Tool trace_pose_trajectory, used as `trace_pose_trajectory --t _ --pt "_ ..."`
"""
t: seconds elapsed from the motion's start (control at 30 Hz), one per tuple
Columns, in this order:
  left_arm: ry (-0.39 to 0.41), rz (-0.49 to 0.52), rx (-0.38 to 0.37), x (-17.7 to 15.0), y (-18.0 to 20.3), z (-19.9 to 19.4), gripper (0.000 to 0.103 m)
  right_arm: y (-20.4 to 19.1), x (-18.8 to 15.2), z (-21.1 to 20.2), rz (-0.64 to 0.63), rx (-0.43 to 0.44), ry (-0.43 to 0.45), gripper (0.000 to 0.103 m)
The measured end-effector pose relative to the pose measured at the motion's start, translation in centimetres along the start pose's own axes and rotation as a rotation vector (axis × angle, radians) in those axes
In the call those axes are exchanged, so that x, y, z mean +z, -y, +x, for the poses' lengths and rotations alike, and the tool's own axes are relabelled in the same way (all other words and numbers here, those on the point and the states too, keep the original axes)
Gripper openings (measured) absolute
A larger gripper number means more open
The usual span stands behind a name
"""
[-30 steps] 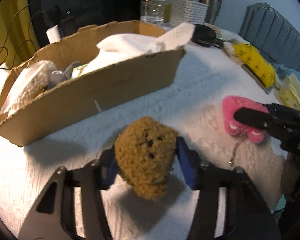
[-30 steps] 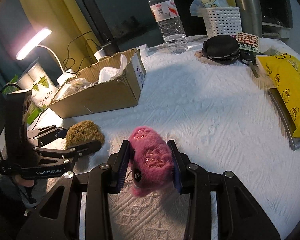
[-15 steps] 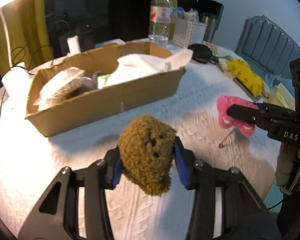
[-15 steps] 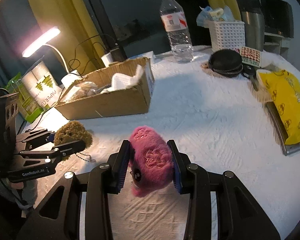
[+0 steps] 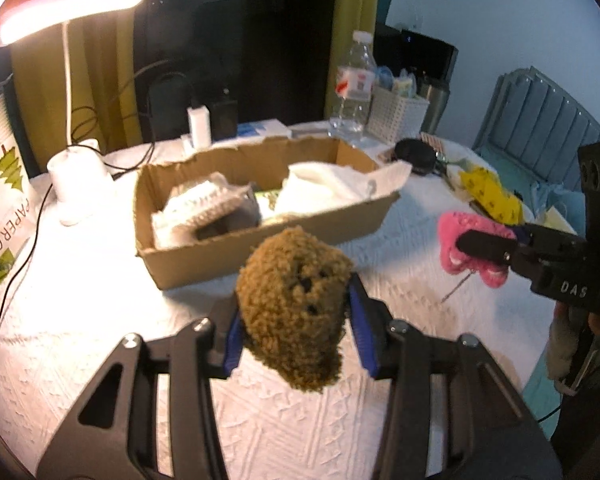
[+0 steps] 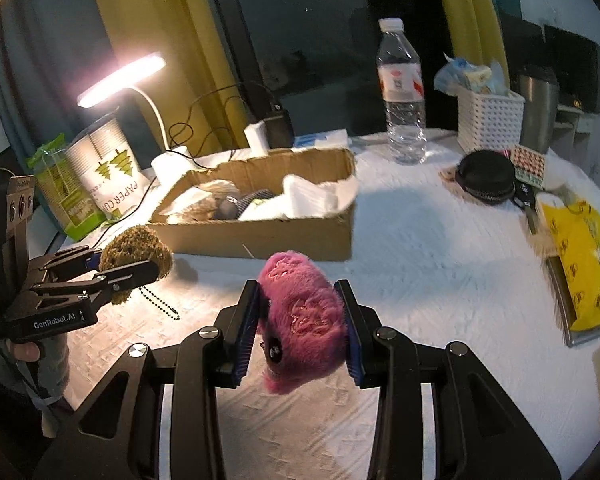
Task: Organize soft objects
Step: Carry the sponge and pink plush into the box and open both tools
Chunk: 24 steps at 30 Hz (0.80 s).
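Both raised higher: left claw (image 5: 296,320) around brown plush (image 5: 294,304), right claw (image 6: 300,324) around pink plush (image 6: 304,316).

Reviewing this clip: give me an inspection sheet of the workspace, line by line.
Surface: round table under white textured cloth.
Job's things: brown plush toy and pink plush toy, both held above the cloth; cardboard box already holding white cloths and soft items.
Clutter: water bottle, white basket, black zip pouch, yellow bag, paper-cup pack.
Grippers: left gripper shut on the brown toy; right gripper shut on the pink toy.
Cables: black cable behind the box.
Surroundings: lit desk lamp, yellow curtains, dark window.
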<state>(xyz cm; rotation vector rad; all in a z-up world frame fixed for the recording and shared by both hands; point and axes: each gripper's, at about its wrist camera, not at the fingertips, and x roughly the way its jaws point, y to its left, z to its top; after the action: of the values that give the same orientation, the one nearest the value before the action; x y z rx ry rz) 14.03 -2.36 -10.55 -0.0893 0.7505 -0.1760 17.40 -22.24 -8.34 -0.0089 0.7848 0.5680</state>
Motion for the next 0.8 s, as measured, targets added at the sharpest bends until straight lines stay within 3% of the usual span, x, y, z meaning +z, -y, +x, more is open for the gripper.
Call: trace_pose_trajectory --t 0.37,0.8 --pt "0.068 -0.01 -0.02 2.3 -1.1 -1.5 0.046 -2.1 2.7 -0.6 -0.055 0.006 0.037 0.039" --pt "0.1 0.018 -0.021 5.6 -0.7 -0.5 0.046 -2.1 6.1 0.4 -0.083 0.029 0.077 0.039"
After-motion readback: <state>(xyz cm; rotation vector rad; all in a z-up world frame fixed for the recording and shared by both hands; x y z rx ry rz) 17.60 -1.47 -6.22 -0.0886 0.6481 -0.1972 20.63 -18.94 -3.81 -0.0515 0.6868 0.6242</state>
